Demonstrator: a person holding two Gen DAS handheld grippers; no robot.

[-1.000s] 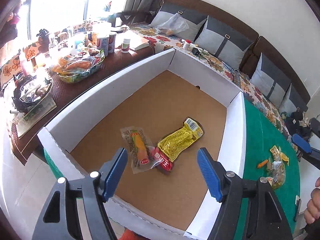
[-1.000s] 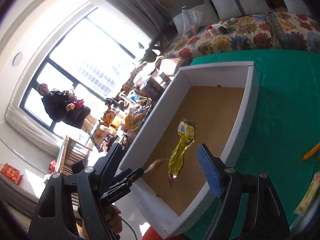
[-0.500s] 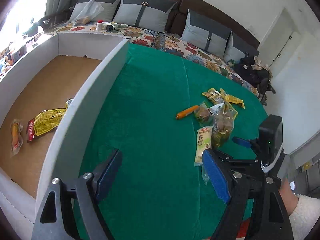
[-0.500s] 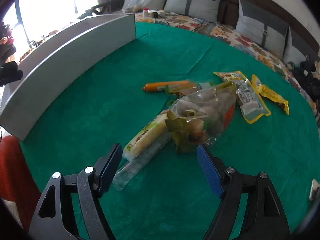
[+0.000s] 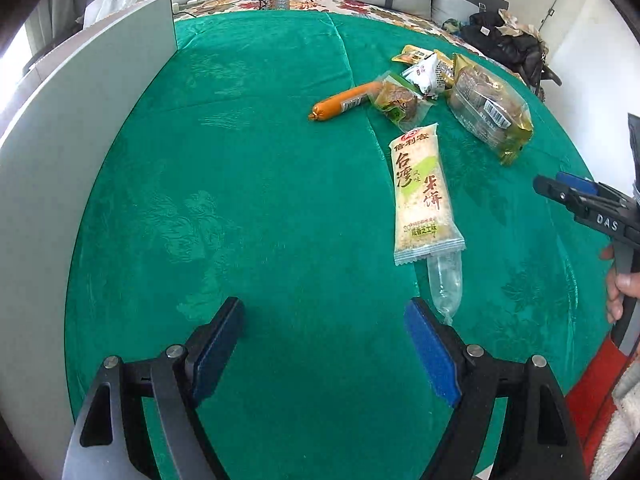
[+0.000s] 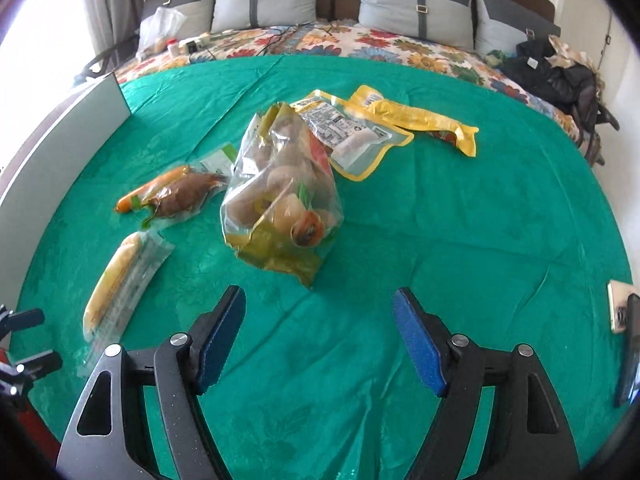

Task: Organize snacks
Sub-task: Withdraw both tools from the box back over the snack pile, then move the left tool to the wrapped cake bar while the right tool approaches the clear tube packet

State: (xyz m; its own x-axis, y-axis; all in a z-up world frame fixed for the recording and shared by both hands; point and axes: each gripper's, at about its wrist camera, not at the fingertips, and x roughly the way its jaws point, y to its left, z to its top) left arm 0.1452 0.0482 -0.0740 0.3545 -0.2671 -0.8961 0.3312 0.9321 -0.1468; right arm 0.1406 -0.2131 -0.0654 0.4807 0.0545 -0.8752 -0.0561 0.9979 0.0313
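Loose snacks lie on the green cloth. A white rice-cracker pack (image 5: pixel 422 192) lies just beyond my open, empty left gripper (image 5: pixel 324 344); it also shows in the right wrist view (image 6: pixel 116 280). An orange sausage (image 5: pixel 346 100) and a brown vacuum pack (image 5: pixel 396 100) lie farther off. A clear bag of mixed snacks (image 6: pixel 282 196) lies in front of my open, empty right gripper (image 6: pixel 320 332). Yellow-edged packs (image 6: pixel 360 128) lie behind it. The white box's wall (image 5: pixel 80 120) stands at the left.
A sofa with grey cushions (image 6: pixel 264 0) and a floral cover runs along the back. Dark clothing (image 6: pixel 560 72) is piled at the far right. A phone (image 6: pixel 624 312) lies at the cloth's right edge. My right gripper shows at the left view's right edge (image 5: pixel 576 196).
Both grippers swung away from the box to the snack pile. The left one closed in on the rice-cracker pack, the right one on the clear snack bag. Both stayed open.
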